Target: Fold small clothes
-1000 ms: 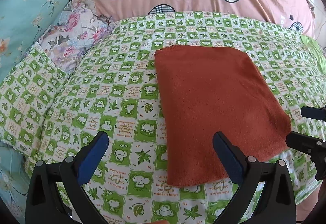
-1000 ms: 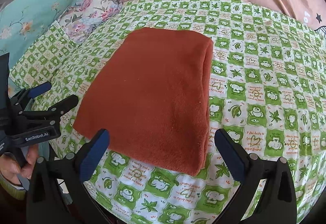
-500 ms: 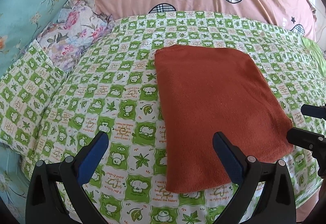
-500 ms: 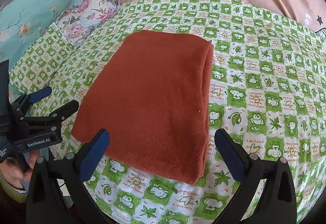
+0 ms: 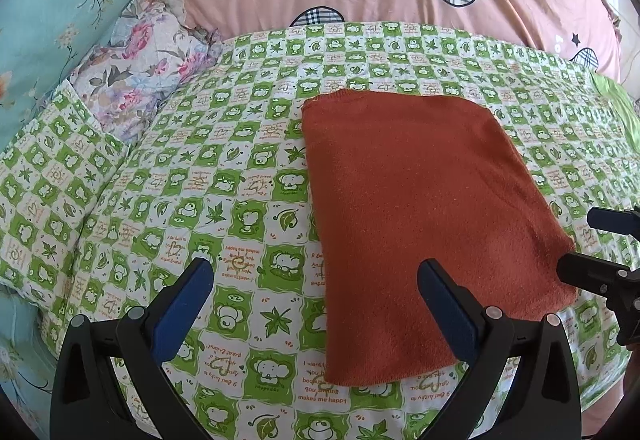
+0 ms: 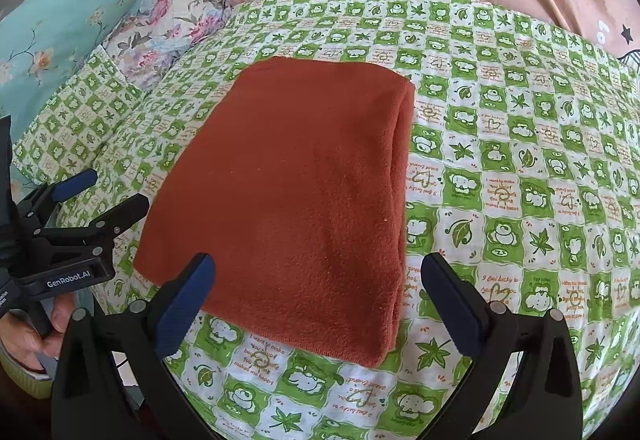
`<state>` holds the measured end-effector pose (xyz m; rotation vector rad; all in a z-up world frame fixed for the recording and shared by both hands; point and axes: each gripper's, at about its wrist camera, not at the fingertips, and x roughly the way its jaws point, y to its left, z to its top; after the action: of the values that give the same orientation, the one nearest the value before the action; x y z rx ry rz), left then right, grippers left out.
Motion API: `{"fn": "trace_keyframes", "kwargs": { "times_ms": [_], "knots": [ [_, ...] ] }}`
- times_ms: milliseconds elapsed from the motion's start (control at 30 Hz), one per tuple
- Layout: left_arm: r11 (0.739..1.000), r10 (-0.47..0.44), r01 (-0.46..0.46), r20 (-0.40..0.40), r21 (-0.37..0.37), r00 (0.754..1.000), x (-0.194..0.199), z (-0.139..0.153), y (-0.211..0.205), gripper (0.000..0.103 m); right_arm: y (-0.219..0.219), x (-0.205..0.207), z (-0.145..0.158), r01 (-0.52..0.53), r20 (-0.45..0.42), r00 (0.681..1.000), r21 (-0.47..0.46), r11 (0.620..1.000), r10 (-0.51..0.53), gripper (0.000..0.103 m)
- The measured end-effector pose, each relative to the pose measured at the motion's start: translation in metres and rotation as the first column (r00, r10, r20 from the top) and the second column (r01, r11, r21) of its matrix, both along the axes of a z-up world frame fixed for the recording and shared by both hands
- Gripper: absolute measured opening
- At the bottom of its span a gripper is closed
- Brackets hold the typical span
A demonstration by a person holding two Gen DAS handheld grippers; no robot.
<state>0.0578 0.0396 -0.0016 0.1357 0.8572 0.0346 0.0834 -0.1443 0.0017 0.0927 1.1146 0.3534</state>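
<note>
Green bedspread [image 5: 240,179]; rust cloth [image 5: 420,207] folded flat.

Bright, even daylight, soft faint shadows, sharp focus throughout — strong fisheye bending, dark vignetted corners.

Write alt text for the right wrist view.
A folded rust-orange cloth lies flat on a green-and-white patterned sheet, with the open right gripper just short of its near edge. The left gripper, also open, is beside it.

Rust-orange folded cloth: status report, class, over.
Left gripper open, empty. Right gripper open, empty. Rust-orange folded cloth flat on green checked sheet. Nothing on top.
</note>
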Motion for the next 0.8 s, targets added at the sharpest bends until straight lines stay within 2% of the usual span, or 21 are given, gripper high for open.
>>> {"fn": "trace_keyframes", "kwargs": {
  "times_ms": [800],
  "knots": [
    [1.0, -0.012, 0.012, 0.008, 0.005, 1.0, 0.0073, 0.0051, -0.0027, 0.102, 0.0011, 0.0081, 0.0048, -0.003, 0.008, 1.0, -0.006, 1.0, 0.003, 0.102]
  ]
}}
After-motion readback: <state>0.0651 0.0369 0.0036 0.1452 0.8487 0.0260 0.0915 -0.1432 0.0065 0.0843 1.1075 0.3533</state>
